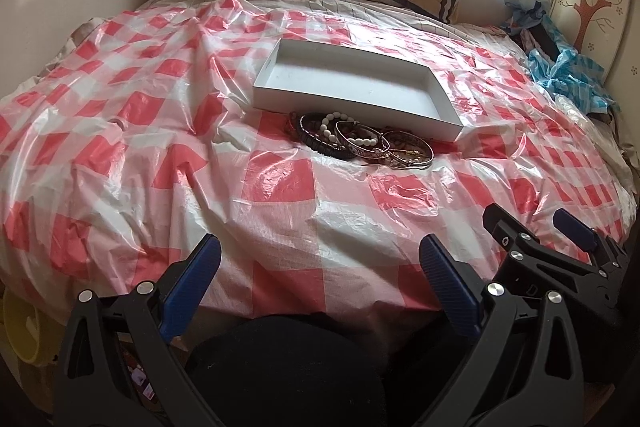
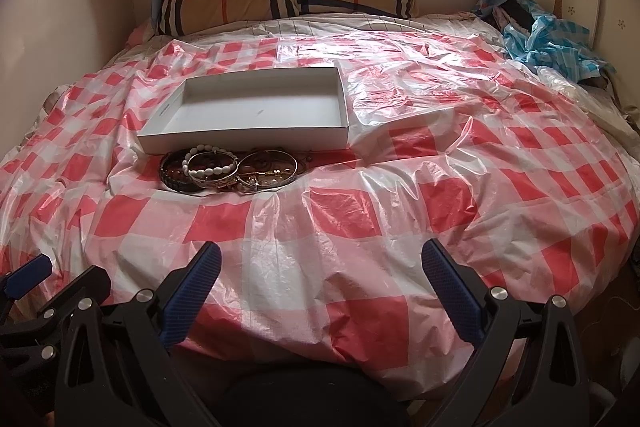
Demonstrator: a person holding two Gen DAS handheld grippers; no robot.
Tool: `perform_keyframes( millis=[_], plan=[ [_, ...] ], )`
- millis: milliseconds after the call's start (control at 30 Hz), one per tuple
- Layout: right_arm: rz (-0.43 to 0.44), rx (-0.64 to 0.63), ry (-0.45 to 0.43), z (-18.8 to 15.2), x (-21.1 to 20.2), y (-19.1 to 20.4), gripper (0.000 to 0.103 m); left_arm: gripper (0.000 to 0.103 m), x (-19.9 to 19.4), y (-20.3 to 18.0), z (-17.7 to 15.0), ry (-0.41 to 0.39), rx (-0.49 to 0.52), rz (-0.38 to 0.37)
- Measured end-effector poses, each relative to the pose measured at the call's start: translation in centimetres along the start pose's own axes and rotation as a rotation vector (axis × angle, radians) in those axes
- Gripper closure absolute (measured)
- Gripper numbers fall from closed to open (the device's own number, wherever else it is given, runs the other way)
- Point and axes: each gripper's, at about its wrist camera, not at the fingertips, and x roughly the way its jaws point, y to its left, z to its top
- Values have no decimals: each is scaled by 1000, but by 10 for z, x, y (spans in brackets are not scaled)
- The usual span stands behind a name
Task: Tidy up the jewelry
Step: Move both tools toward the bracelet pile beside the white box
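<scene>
Bracelets (image 1: 362,141) against white box (image 1: 356,83), on checked plastic sheet (image 1: 280,195)

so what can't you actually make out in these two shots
- Bracelet pile: pieces overlap in both views, so the count and what lies underneath are unclear.
- White box: small mark on its floor, too small to read.
- Bed foot: hidden by the left claw and right claw.
</scene>
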Motion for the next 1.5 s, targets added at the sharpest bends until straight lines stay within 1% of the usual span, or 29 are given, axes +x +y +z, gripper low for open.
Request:
perform_keyframes(
  millis=[167,633,867,967,1033,1100,1167,1333,1500],
  plan=[
    [1,2,0,0,0,0,7,8,0,0,-2,-1,13,13],
    [9,11,4,0,1,-2,7,8,1,-1,-3,3,13,16],
    [52,45,19,0,2,-9,7,8,-6,0,2,2,32,34],
    [88,61,31,2,1,-12,7,8,-12,-2,7,-1,59,39],
    [112,65,29,4,-2,-14,7,7,-18,-5,12,-22,102,67],
    [122,43,16,5,-7,-12,7,7,-23,-2,19,-39,124,91],
    [123,11,16,8,-7,-7,7,7,-23,2,27,-44,117,94],
    [132,-40,19,21,0,-2,7,7,-9,8,45,-35,126,114],
    [143,-31,36,38,18,-8,7,8,14,13,58,-12,143,110]
  ],
)
